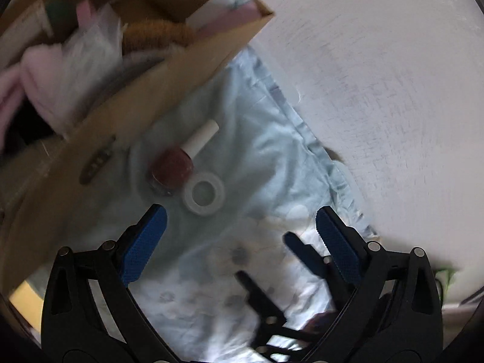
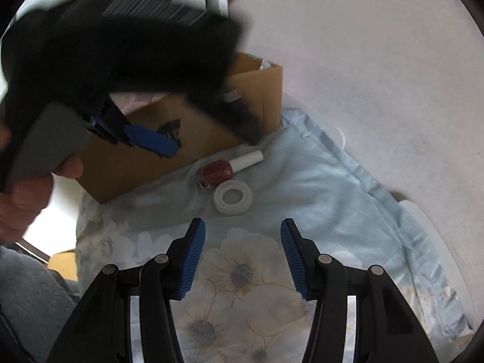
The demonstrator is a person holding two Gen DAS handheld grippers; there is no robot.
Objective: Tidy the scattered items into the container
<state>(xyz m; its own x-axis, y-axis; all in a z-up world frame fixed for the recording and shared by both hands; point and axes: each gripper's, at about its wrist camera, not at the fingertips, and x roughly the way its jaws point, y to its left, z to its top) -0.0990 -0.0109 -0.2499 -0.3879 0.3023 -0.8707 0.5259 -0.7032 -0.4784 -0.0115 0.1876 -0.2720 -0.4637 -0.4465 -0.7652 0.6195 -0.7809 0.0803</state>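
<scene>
A red nail polish bottle [image 1: 173,166] with a white cap lies on the pale blue floral cloth [image 1: 251,139], touching a white tape ring [image 1: 203,193]. Both lie just beside the cardboard box [image 1: 145,103], which holds pink and white soft items. My left gripper [image 1: 240,219] is open and empty, a little short of the ring. My right gripper [image 2: 243,233] is open and empty above the cloth [image 2: 317,181], with the ring [image 2: 232,197] and bottle [image 2: 215,173] ahead. The left gripper [image 2: 151,142] shows blurred in the right view, in front of the box [image 2: 145,163].
A white wall or surface [image 1: 378,60] borders the cloth on the right. My right gripper's fingers [image 1: 302,251] show low in the left wrist view. A hand [image 2: 21,199] holds the left gripper's handle at the left.
</scene>
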